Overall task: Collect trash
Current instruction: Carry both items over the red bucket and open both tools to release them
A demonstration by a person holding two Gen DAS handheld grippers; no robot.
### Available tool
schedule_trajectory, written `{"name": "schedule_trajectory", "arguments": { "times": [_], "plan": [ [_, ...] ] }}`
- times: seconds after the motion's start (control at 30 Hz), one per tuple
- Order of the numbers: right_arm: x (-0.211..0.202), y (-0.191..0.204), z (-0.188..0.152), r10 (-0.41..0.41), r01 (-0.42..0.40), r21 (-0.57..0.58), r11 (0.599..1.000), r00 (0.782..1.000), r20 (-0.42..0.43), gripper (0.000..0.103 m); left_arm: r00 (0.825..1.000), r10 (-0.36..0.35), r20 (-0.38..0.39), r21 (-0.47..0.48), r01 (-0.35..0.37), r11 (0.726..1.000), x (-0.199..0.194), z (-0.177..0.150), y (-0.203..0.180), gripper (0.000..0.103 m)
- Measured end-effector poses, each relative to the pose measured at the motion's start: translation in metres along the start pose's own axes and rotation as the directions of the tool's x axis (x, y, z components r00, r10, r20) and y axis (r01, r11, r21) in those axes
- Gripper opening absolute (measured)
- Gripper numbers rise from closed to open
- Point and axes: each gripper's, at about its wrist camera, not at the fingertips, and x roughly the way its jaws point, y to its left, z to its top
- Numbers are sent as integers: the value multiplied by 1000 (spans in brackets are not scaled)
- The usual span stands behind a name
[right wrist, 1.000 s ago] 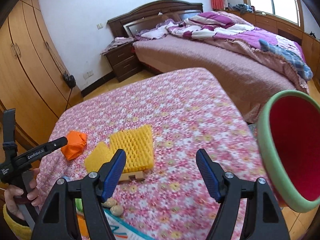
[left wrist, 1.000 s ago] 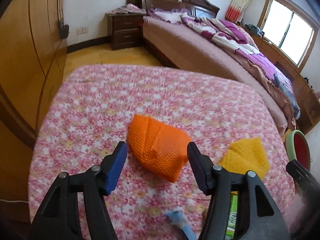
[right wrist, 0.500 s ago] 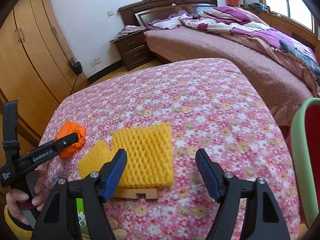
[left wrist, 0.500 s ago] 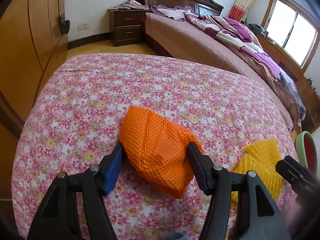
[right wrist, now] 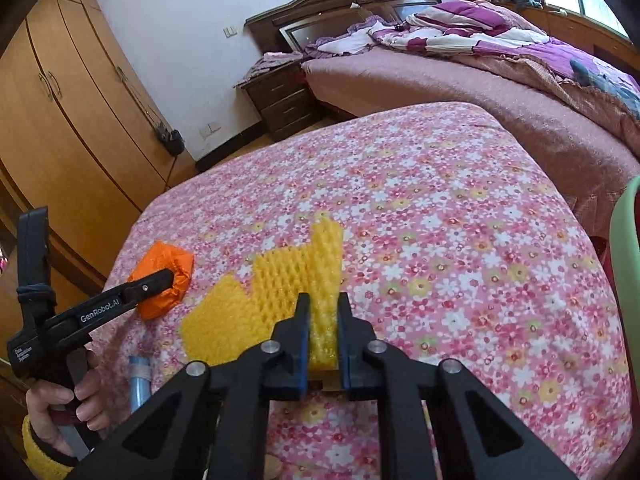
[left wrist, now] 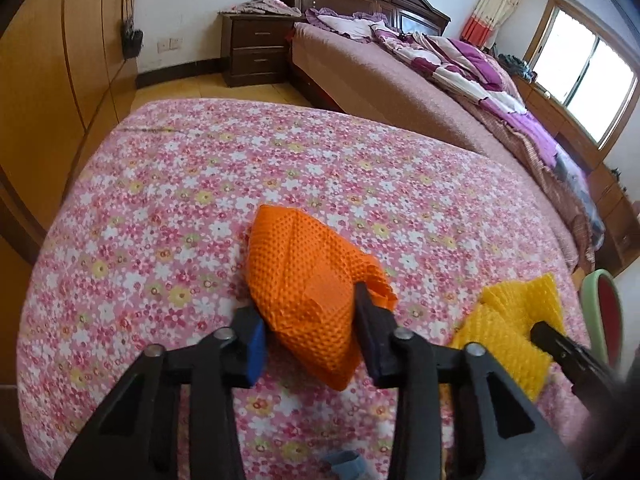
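A crumpled orange mesh wrapper [left wrist: 304, 280] lies on the pink flowered tablecloth [left wrist: 192, 200]. My left gripper [left wrist: 310, 312] has it between its blue pads; the jaws are closing and both pads press into its sides. The right wrist view shows the same orange mesh wrapper [right wrist: 168, 264] at the left, held by a person's hand on the left tool. A yellow foam net [right wrist: 276, 280] lies mid-table. My right gripper [right wrist: 323, 312] is shut on its near right edge, which stands pinched upright. In the left wrist view the yellow foam net [left wrist: 516, 320] shows at the right.
A red bin with a green rim [right wrist: 628, 264] stands off the table's right edge. A blue tube [right wrist: 140, 376] lies near the front left. A small wooden block [right wrist: 326, 386] sits under the net. Beyond are a bed [right wrist: 480, 80], a nightstand [right wrist: 280, 100] and a wardrobe [right wrist: 60, 120].
Both grippers moved forward and down onto their pieces. The left jaws narrowed onto the orange wrapper. The right jaws went from wide open to shut on the yellow net, folding its edge up.
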Motion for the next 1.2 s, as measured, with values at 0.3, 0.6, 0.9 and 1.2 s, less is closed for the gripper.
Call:
{"name": "schedule_trajectory", "arguments": {
  "times": [0.3, 0.6, 0.9, 1.2],
  "plan": [
    [-28, 2, -7, 27, -27, -3, 1000, 998, 61, 12, 995, -104, 7, -23, 104, 994, -16, -9, -2, 14],
    [-73, 2, -19, 27, -30, 16, 999, 986, 167, 12, 973, -215, 89, -23, 217, 976, -72, -25, -13, 14],
    [-129, 6, -34, -8, 1, 24, 1000, 958, 288, 12, 948, -286, 136, -12, 290, 957, -120, -46, -25, 14],
    [-173, 5, -47, -28, 15, 38, 999, 930, 366, 12, 937, -320, 141, 10, 322, 947, -145, -64, -39, 14]
  ]
}}
